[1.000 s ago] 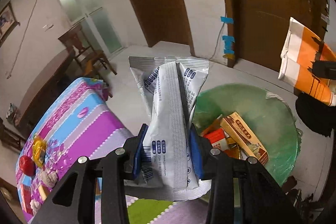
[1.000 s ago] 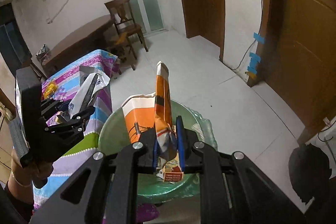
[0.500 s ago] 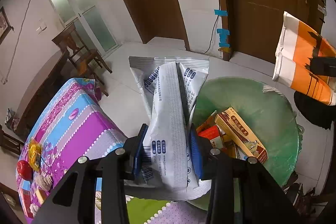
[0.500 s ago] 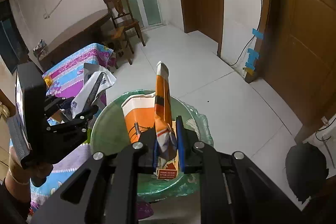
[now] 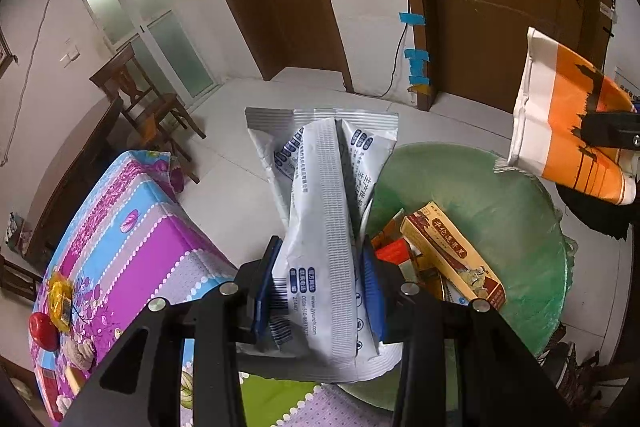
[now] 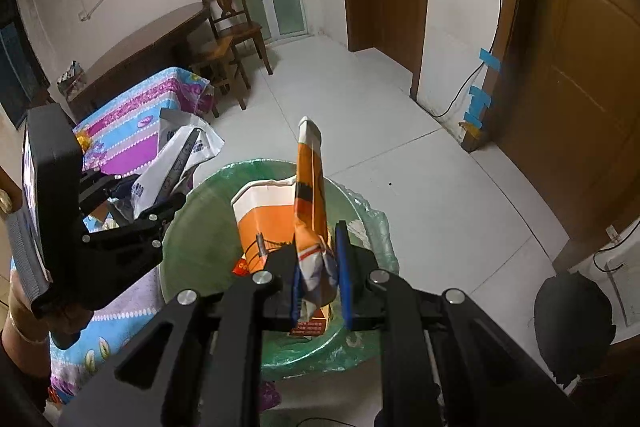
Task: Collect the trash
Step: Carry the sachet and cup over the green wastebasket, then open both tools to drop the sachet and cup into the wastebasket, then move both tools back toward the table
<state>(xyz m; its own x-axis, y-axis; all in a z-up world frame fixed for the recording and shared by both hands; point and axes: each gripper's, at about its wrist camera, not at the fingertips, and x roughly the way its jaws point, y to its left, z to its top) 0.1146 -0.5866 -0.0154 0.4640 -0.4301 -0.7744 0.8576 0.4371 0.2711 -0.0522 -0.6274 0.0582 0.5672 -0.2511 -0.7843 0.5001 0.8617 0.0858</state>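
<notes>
My left gripper point(image 5: 320, 287) is shut on a silver-white foil wrapper point(image 5: 324, 211) with blue print, held upright at the left rim of the green-lined trash bin point(image 5: 520, 187). That wrapper point(image 6: 176, 163) and the left gripper point(image 6: 132, 211) also show at the left of the right wrist view. My right gripper point(image 6: 320, 275) is shut on an orange-and-white paper bag point(image 6: 308, 195), held over the bin point(image 6: 192, 227). The same bag point(image 5: 568, 131) hangs at the upper right of the left wrist view. Inside the bin lie a yellow-and-red carton point(image 5: 452, 255) and other red packaging.
A table with a purple, blue and pink cloth point(image 5: 120, 227) stands left of the bin, with a red apple point(image 5: 42, 327) and snacks on it. A wooden chair point(image 6: 232, 31) and dark table point(image 6: 144, 47) stand further back. A black object point(image 6: 572, 323) lies on the floor at right.
The left gripper with its wrapper has shifted toward the bin, so more of the bin and less of the cloth shows. The right gripper has barely moved.
</notes>
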